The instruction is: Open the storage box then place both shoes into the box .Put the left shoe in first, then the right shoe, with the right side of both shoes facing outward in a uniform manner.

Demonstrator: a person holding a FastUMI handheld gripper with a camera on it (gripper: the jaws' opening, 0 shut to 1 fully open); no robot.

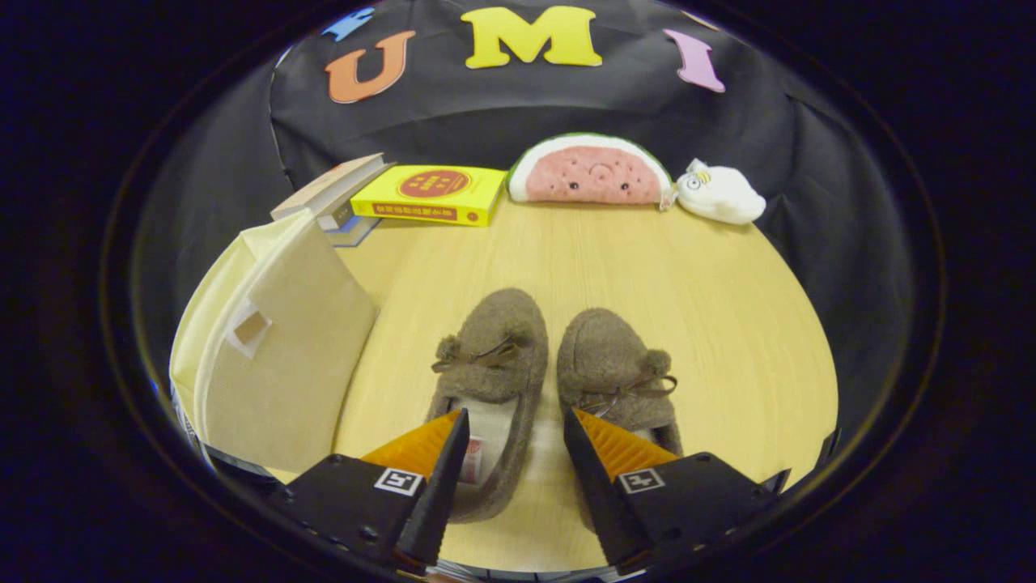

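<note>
Brown shoes: left shoe (486,380) and right shoe (619,372) side by side on table (728,308), right of box (275,356). Neither boxed yet. Gripper (514,441) spread wide, empty, above heels.

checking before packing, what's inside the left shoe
The open claw hovers over the left shoe, and its opening shows a pale lining with a small tag near the heel. One finger covers part of the opening, and the toe end is hidden under the fuzzy upper.

The camera rides on the hand-held gripper (514,425), close above the table (728,324), looking forward and down toward the booth wall.
</note>
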